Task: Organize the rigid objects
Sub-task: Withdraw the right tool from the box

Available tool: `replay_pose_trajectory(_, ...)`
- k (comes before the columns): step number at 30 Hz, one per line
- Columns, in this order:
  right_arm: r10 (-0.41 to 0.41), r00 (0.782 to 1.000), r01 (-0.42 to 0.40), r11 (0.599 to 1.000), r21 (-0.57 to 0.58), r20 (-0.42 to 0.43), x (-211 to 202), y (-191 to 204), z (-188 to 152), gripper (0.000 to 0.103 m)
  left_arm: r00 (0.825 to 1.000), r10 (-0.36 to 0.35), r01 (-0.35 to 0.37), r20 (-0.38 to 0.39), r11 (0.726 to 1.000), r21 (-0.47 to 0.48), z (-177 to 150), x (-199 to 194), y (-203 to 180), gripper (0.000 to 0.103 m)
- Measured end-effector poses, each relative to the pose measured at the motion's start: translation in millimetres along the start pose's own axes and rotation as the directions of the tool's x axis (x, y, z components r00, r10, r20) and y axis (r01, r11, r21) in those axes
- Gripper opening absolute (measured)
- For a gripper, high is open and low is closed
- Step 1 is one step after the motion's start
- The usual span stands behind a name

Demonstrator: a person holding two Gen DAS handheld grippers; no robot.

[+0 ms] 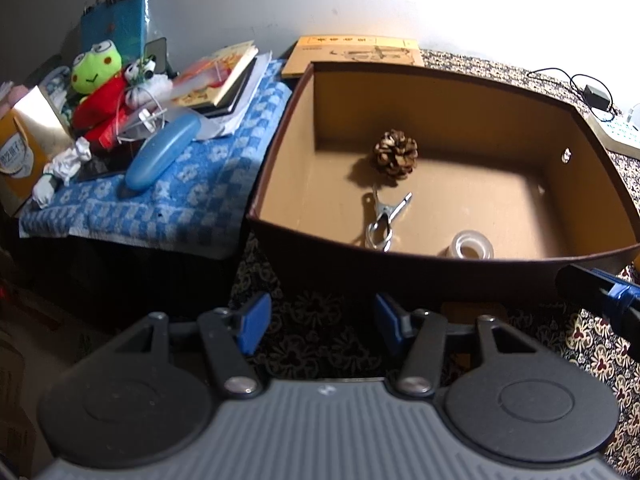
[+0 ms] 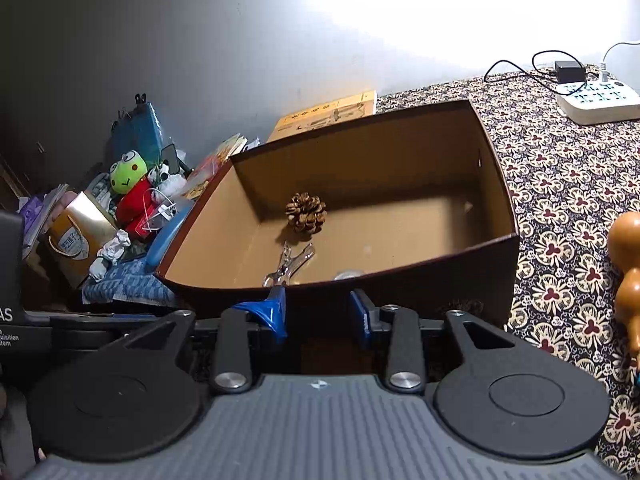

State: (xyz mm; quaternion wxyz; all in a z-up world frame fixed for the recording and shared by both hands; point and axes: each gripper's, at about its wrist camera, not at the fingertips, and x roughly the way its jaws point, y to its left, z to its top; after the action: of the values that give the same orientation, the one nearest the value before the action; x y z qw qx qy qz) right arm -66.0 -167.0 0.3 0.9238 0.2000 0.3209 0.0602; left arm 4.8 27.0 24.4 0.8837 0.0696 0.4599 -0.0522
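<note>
The open cardboard box (image 1: 440, 248) already holds a pine cone (image 1: 395, 153), a metal clip (image 1: 384, 220) and a roll of clear tape (image 1: 473, 245), while a wooden gourd (image 2: 628, 276) waits on the patterned cloth (image 2: 560, 208) well to the right. Both grippers hover just short of the box's near wall — the left gripper (image 1: 318, 322) spread with nothing between its pads, the right gripper (image 2: 320, 314) narrower but also empty. My worry: the gourd looks rounded, so a careless pinch could roll it away. A cluttered blue towel (image 1: 192, 184) sits left, under a plain wall.
</note>
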Motion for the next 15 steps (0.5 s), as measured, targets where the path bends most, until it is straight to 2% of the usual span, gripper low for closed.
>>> replay_pose_trajectory(10, -0.009, 0.999, 0.010, 1.000, 0.018, -0.048, 3, -6, -14, 0.018, 0.995, -0.022, 0.022, -0.093, 1.000, 0.003, -11, 17, -4, 0.056)
replay_pose_trajectory(15, -0.014, 0.998, 0.016, 0.999, 0.031, -0.068, 4, -10, -20, 0.018, 0.994, -0.025, 0.028, -0.104, 0.999, 0.031, -18, 20, -9, 0.056)
